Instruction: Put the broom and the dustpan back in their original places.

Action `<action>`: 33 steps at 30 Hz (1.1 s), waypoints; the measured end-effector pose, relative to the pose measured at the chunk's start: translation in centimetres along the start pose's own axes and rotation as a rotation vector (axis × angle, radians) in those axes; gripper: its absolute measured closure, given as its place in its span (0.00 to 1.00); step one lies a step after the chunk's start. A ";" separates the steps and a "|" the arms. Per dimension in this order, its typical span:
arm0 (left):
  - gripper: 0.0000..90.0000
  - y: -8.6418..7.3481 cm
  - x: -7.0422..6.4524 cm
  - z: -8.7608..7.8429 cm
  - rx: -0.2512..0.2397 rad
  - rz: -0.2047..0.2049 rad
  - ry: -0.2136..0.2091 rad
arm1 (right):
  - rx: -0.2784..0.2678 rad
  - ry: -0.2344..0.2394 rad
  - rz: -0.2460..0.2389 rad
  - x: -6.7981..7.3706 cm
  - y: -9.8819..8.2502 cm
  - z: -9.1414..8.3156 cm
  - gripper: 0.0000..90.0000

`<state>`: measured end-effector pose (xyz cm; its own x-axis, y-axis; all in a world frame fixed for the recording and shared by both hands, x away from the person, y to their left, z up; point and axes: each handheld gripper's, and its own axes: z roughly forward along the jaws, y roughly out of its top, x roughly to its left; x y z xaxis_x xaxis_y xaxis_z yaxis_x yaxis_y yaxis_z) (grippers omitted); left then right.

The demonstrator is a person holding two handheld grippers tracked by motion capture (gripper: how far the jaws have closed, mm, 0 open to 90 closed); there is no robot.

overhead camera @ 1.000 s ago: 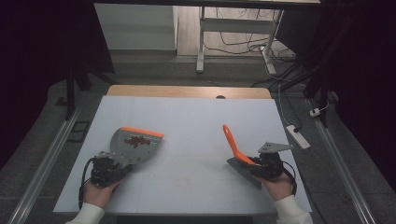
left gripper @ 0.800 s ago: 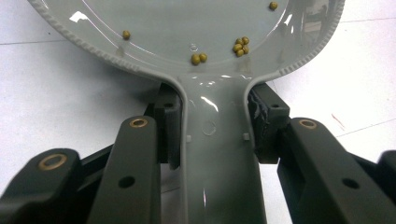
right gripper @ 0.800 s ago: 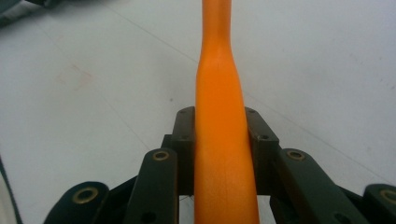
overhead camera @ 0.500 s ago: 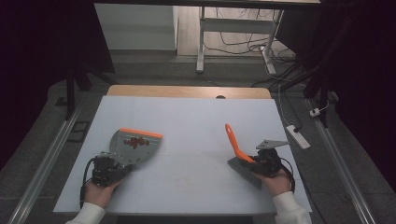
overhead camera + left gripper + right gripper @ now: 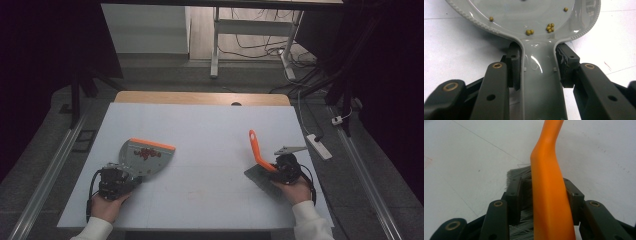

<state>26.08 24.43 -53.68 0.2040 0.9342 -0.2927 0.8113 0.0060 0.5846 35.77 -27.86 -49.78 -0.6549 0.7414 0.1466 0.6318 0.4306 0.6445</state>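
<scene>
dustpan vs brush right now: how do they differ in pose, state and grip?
The dustpan lies flat on the table with small beads in it; the brush has bristles down and its orange handle raised.
The left gripper clamps the dustpan's grey handle; the right gripper's jaws have just been opening, loose around the brush.
Both are grey and orange.

The left claw [image 5: 539, 71] is clamping the grey dustpan's handle [image 5: 540, 87], with one black pad pressing on each side of it. Just beyond the pads, the dustpan [image 5: 524, 15] is widening into its shallow tray, where small yellow-green beads [image 5: 550, 27] are lying, most of them near the handle. The white bench [image 5: 454, 57] is showing on both sides of the claw.
</scene>
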 end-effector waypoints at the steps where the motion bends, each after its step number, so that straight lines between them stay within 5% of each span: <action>1: 0.67 0.0 0.0 0.0 0.000 0.000 -0.003 | 0.004 -0.001 0.001 -0.1 0.0 0.1 0.61; 13: 0.63 -0.1 -0.1 -0.2 -0.001 -0.003 -0.043 | 0.025 -0.030 0.024 -0.8 0.0 0.6 0.49; 21: 0.56 -0.2 0.0 -0.5 -0.021 0.004 -0.028 | 0.036 -0.060 0.036 -1.0 -0.1 0.8 0.43; 33: 0.47 -0.8 -0.4 -2.3 -0.075 0.046 -0.010 | -0.063 -0.114 0.032 -0.6 -0.1 -0.6 0.42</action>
<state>24.07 24.85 -52.28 0.2458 0.9303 -0.2722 0.7576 -0.0092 0.6527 35.82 -28.65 -49.49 -0.5813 0.8094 0.0836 0.6219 0.3757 0.6871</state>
